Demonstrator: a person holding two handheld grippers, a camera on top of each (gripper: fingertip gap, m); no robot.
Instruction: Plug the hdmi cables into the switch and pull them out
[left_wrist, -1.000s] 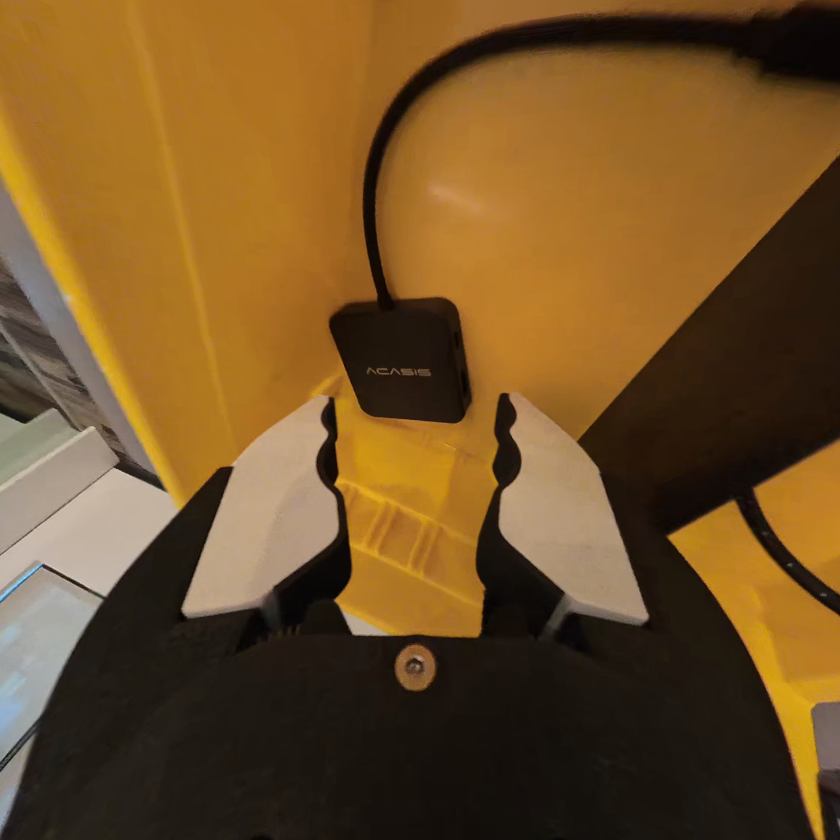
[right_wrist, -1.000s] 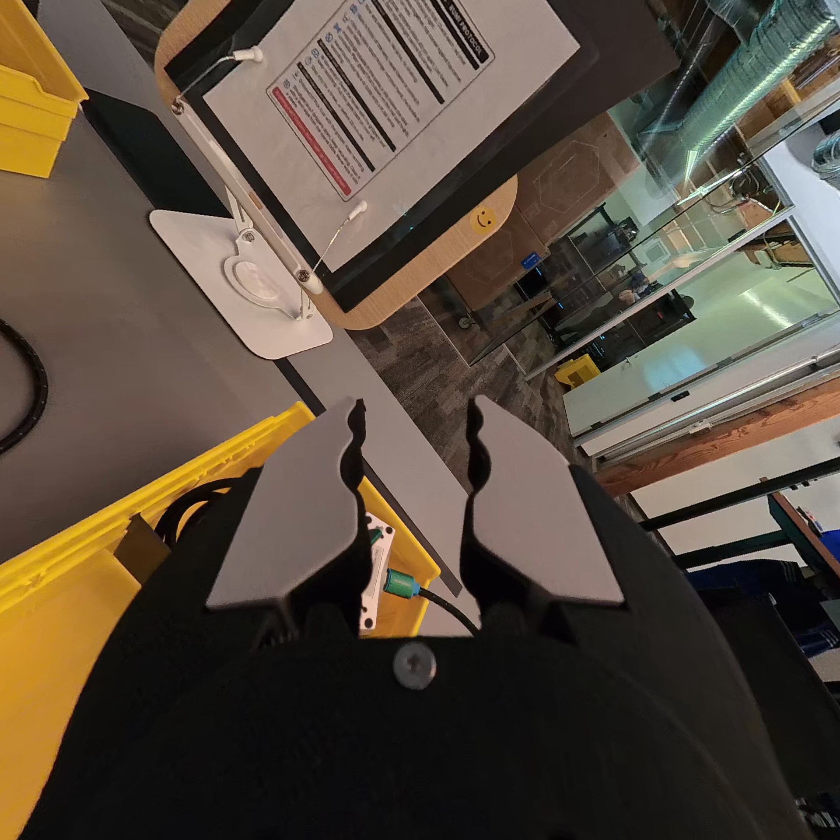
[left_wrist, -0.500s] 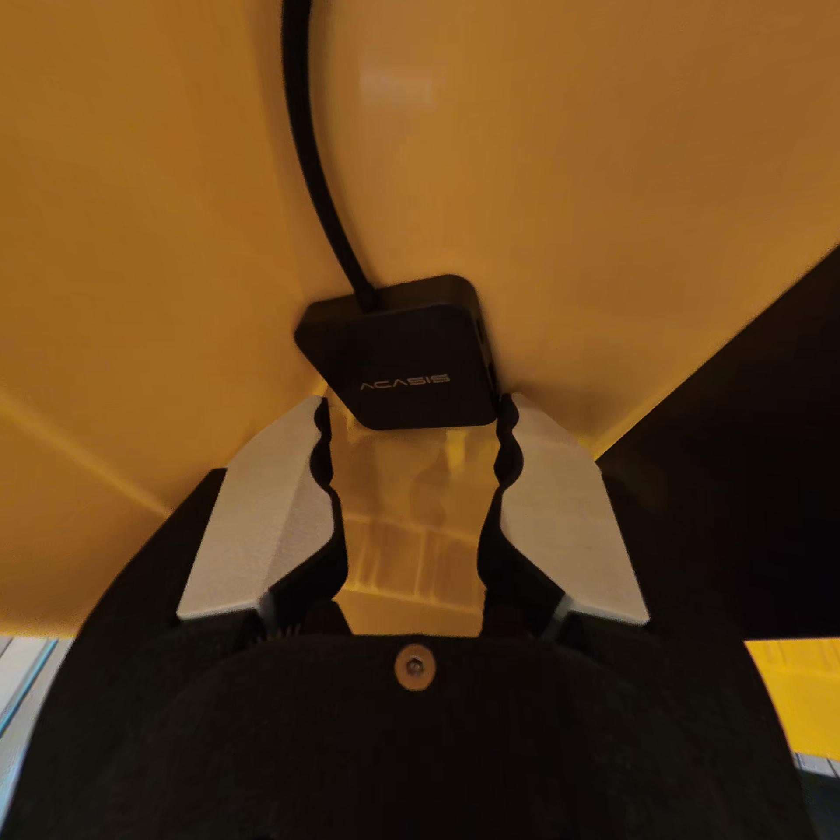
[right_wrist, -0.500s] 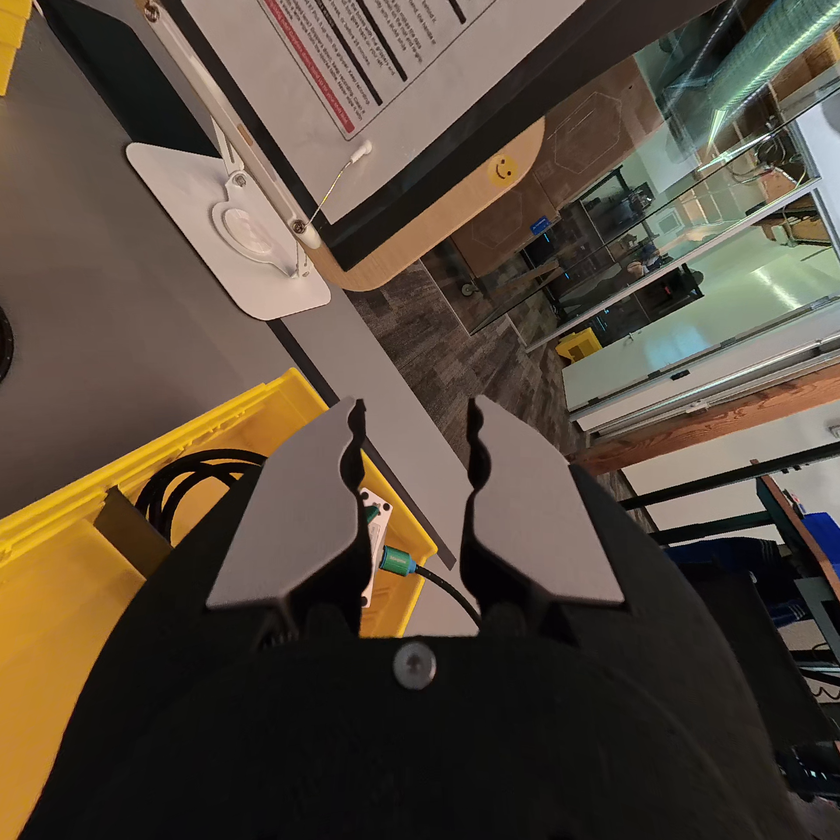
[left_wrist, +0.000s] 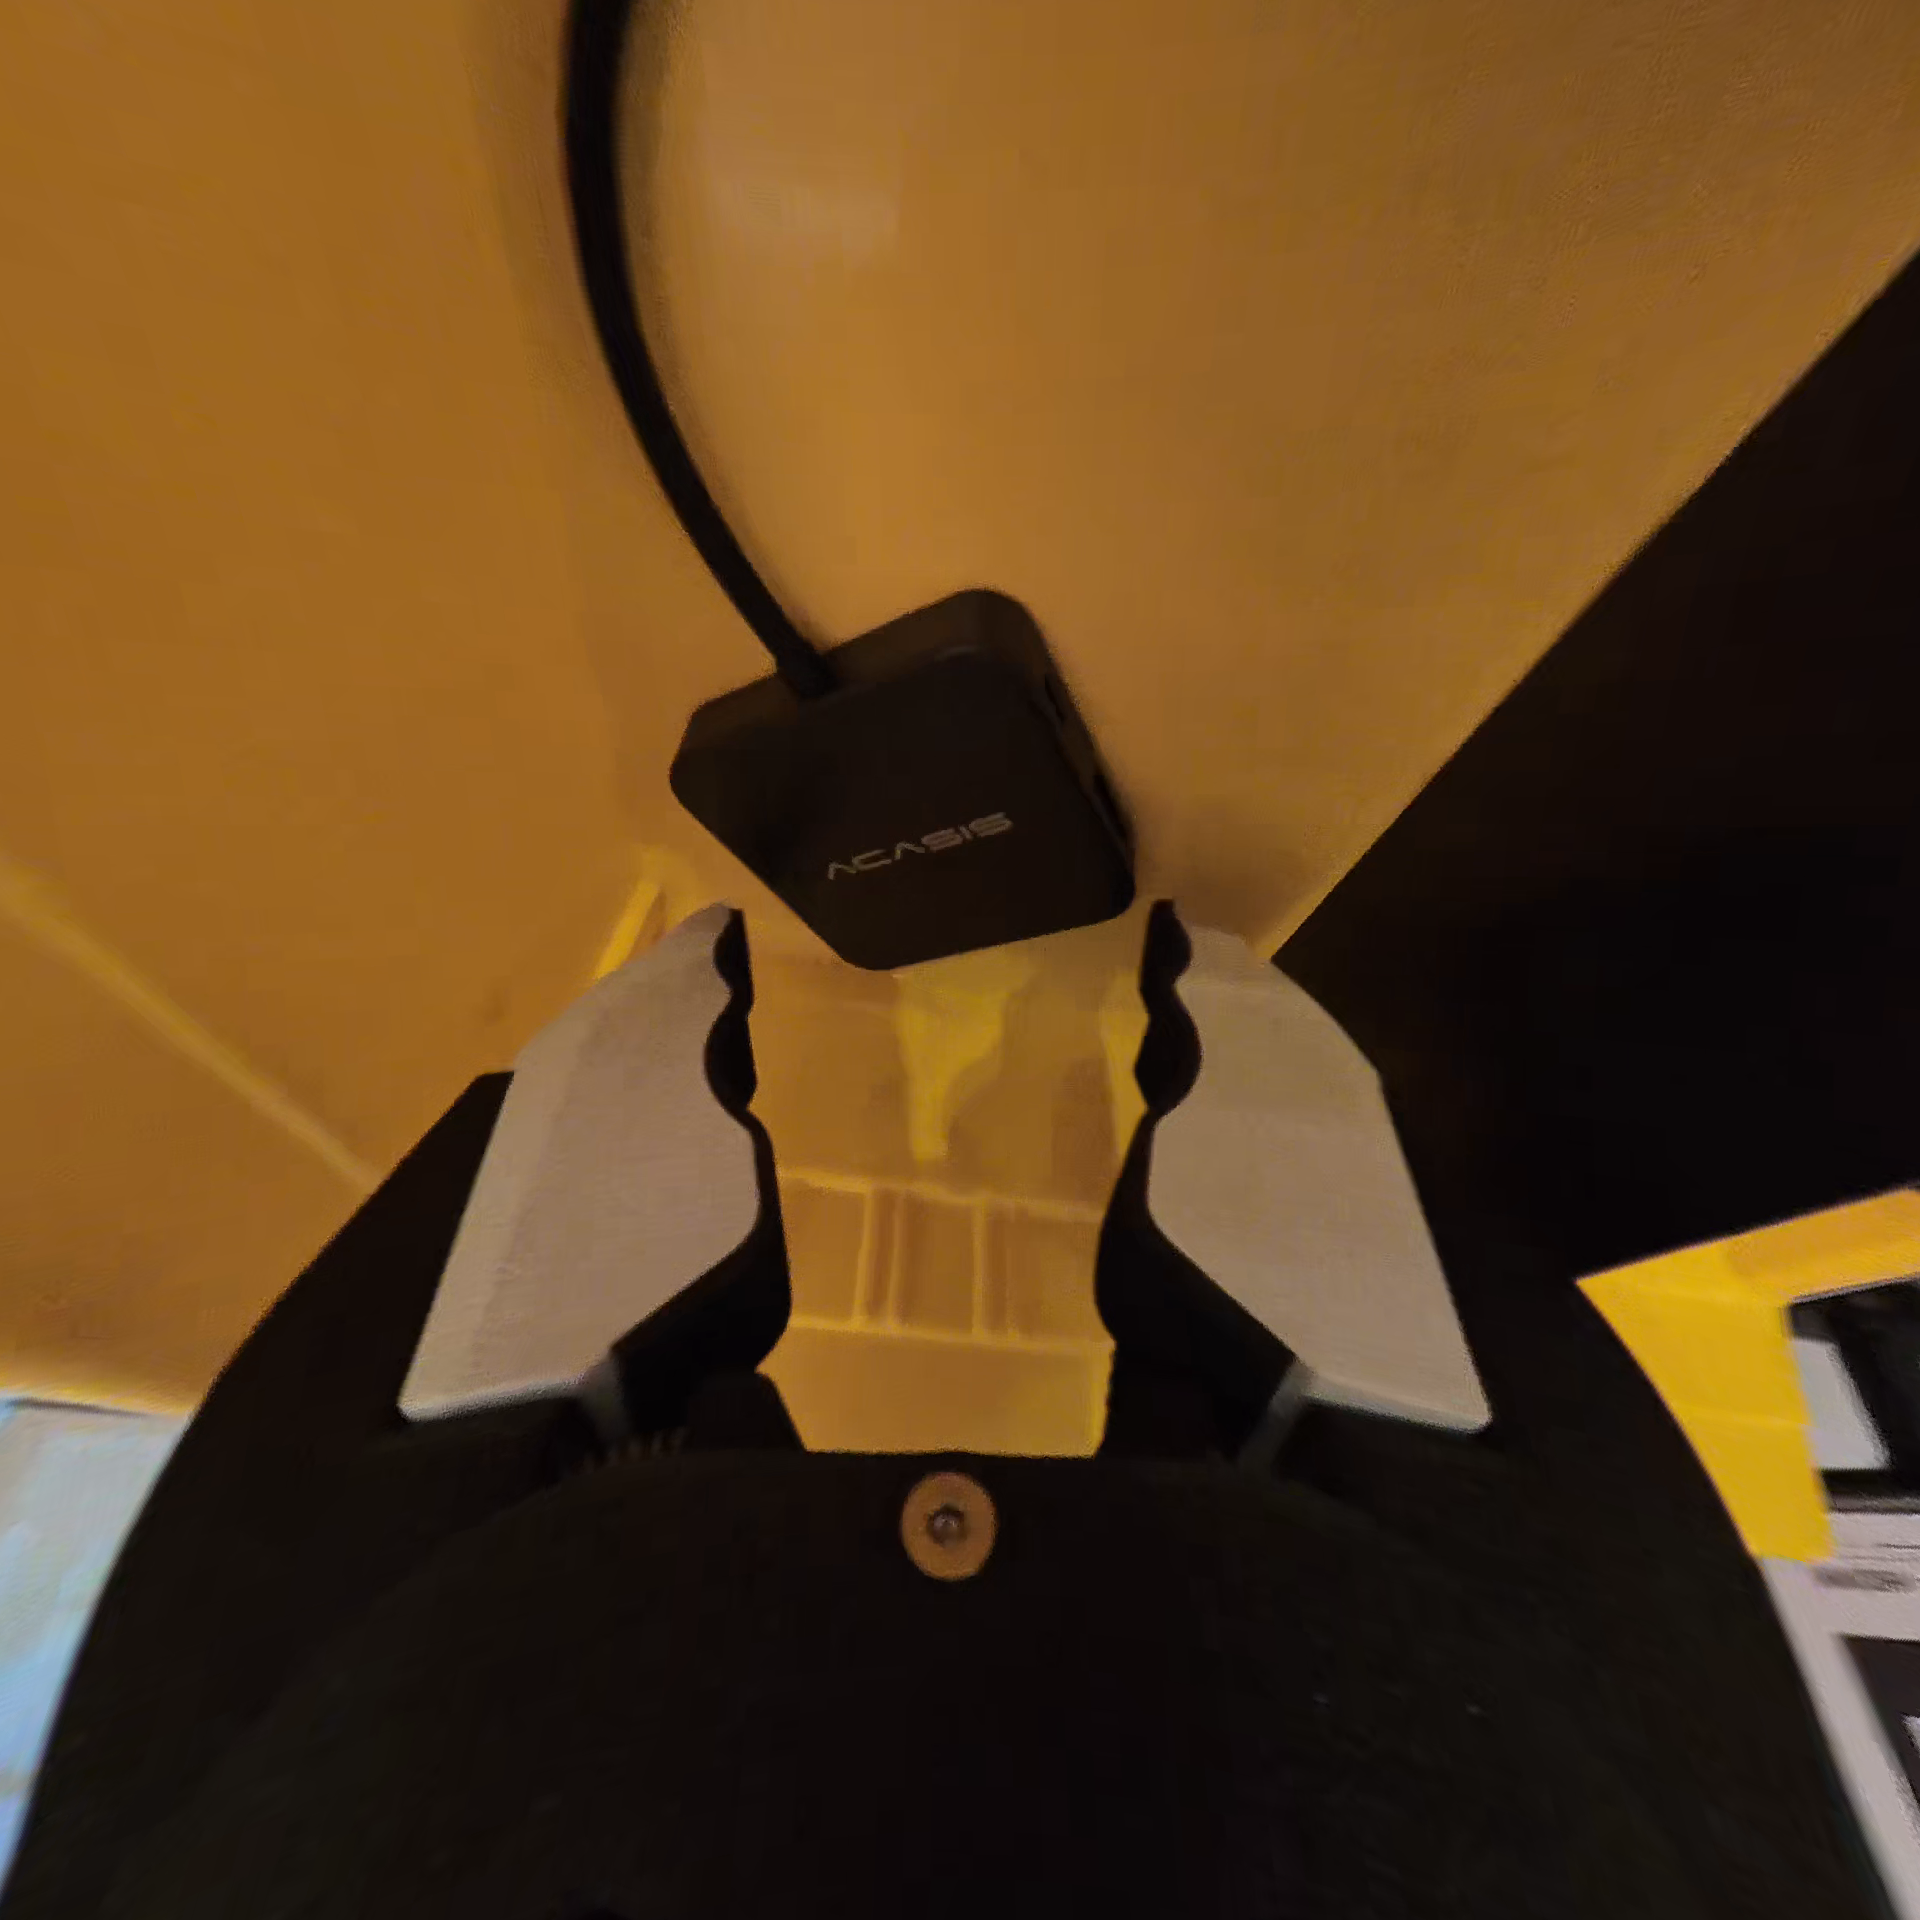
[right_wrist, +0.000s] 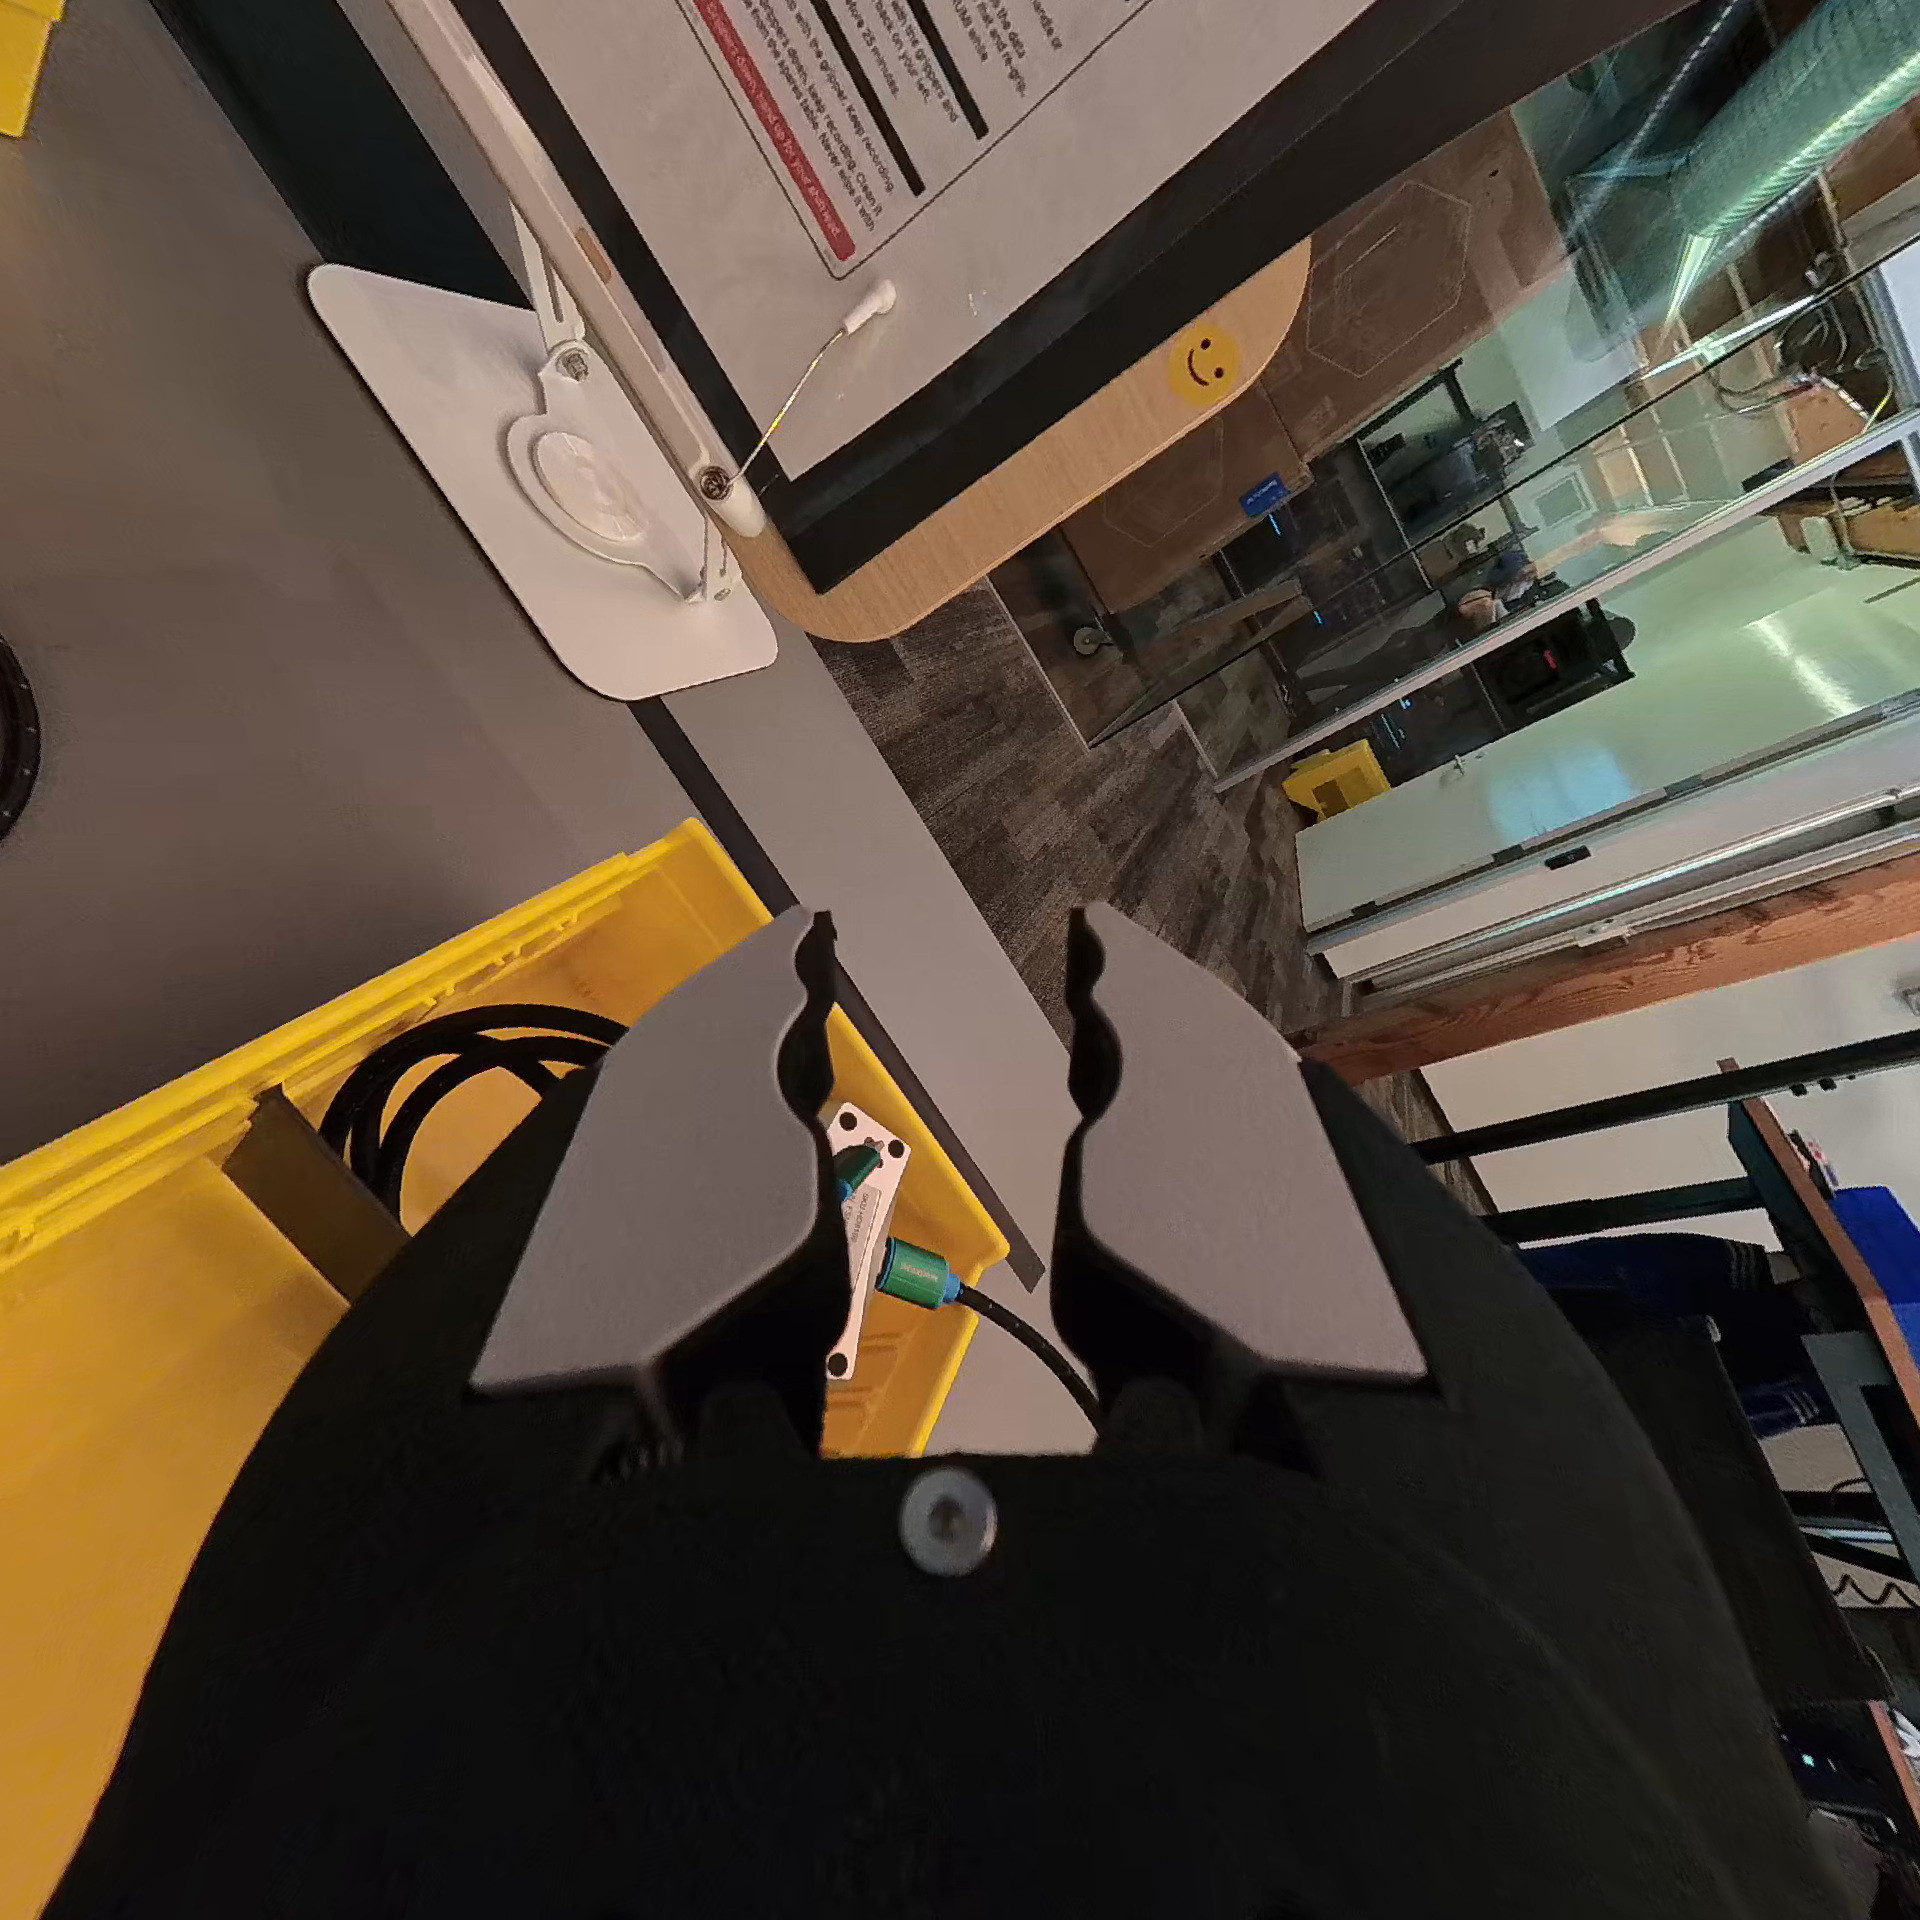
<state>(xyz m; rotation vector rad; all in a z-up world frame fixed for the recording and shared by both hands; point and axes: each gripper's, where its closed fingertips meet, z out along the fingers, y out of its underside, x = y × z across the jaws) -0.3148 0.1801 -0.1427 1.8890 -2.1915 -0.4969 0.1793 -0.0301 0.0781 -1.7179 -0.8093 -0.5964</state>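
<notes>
Up close in the left wrist view: left gripper (left_wrist: 940, 920) low in the frame, jaws spread wide and empty, tips just short of the black switch (left_wrist: 904, 779) at centre. Lies flat on the floor of a yellow bin (left_wrist: 312, 520), turned corner-on to the jaws rather than square, so probably needs a twist of the wrist before a clean pinch across its flat sides. Fixed black lead (left_wrist: 644, 364) running off to the top of the frame, away from the jaws, which leaves the near corner free to approach. Ports only dimly visible along the right edge of the switch; nothing plugged in there as far as can be told. Dark divider (left_wrist: 1662, 675) slanting across the right of the frame, close beside the right fingertip, likely little room on that side. Over in the right wrist view: right gripper (right_wrist: 945, 935) also empty, jaws moderately apart, held above the corner of a yellow bin (right_wrist: 644, 883) at lower left and aimed past the grey worktop (right_wrist: 260, 571) edge, seemingly waiting its turn. Between the fingers, a green-ended cable plug (right_wrist: 914, 1270) beside a small white plate (right_wrist: 868, 1247), with coiled black cable (right_wrist: 436, 1070) further left in the bin. Probably the hdmi cable to fetch once the switch is steadied. Leaning sign board (right_wrist: 831, 156) on its white stand at upper left, clear of the work.
</notes>
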